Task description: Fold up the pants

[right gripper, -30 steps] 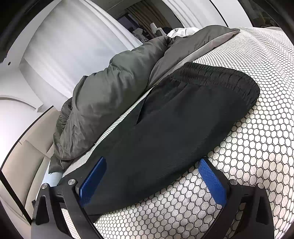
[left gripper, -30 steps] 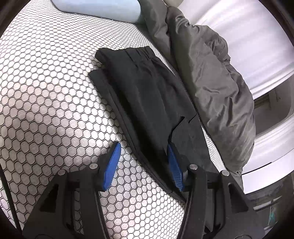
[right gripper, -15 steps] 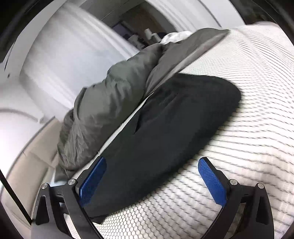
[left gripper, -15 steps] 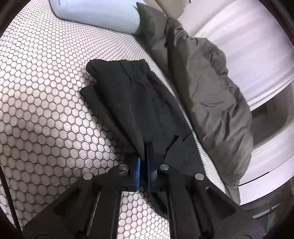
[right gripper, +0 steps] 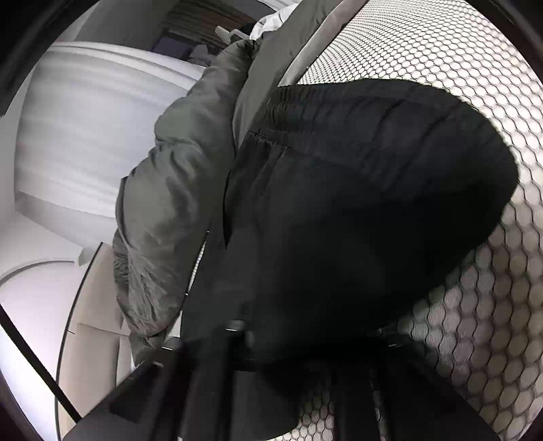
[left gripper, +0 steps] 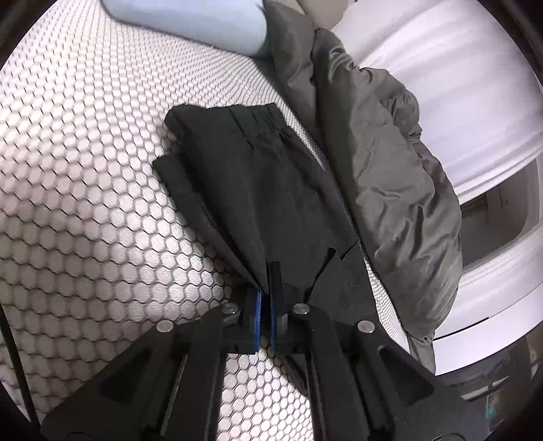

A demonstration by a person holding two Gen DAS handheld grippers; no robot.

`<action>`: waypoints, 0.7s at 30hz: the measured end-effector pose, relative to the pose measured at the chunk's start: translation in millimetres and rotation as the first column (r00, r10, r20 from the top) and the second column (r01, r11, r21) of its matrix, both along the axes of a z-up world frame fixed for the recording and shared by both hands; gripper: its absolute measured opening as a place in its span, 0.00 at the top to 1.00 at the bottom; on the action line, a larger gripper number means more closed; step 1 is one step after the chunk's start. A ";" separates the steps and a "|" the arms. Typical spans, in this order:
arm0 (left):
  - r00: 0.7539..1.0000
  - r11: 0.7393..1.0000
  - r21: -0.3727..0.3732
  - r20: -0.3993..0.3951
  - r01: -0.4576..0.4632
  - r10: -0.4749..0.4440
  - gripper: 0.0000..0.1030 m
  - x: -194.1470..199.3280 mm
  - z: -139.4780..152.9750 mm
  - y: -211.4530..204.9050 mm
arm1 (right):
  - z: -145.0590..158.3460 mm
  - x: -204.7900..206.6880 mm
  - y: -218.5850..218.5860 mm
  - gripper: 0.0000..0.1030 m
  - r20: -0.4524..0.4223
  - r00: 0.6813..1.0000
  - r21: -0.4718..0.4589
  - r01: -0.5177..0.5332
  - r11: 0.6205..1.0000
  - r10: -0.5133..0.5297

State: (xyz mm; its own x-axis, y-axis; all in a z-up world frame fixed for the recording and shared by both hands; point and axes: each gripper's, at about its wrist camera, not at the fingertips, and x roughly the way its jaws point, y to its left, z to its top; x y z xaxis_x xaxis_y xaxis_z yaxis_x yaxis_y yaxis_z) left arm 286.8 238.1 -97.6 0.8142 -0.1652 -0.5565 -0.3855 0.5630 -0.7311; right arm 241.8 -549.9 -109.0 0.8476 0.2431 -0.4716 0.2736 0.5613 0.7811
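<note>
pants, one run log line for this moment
left gripper: jaws shut on pants hem | right gripper: jaws hidden under pants | surface: honeycomb bed cover

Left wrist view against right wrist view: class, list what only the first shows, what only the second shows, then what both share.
Only the left wrist view shows the light blue pillow and the left gripper shut on the pants' near edge, blue pads visible.

Only the right wrist view shows a dim room beyond the bed and pants fabric draped over the right gripper, hiding its fingers.

Both show the black pants with the elastic waistband, the grey duvet and the honeycomb mattress.
</note>
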 end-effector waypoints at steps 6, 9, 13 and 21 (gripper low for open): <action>1.000 0.999 0.029 0.023 0.020 -0.021 1.00 -35.6 14.9 11.1 | 26.1 -52.4 10.4 0.95 0.043 0.999 -0.059 -0.007 0.998 0.009; 1.000 0.999 0.033 0.018 0.010 -0.010 0.99 -56.0 20.6 22.7 | 26.1 -88.0 13.6 0.95 0.066 0.997 -0.065 -0.028 0.997 0.032; 0.995 0.996 0.087 -0.100 0.017 -0.008 0.92 -60.3 15.3 24.5 | 9.2 -101.8 24.7 0.88 -0.028 0.998 -0.156 -0.065 0.986 0.061; 0.984 0.962 0.211 -0.001 0.174 -0.177 0.18 -128.0 68.8 -14.5 | 62.7 -169.1 53.9 0.07 0.058 0.997 -0.523 0.065 0.850 -0.041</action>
State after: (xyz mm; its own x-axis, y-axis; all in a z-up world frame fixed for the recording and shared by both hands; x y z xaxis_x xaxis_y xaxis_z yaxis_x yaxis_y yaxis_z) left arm 158.8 223.6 -28.8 0.7928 -0.1876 -0.5799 -0.2553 0.7617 -0.5955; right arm 72.7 -496.1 -46.4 0.8745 -0.0756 -0.4791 0.2875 0.8763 0.3865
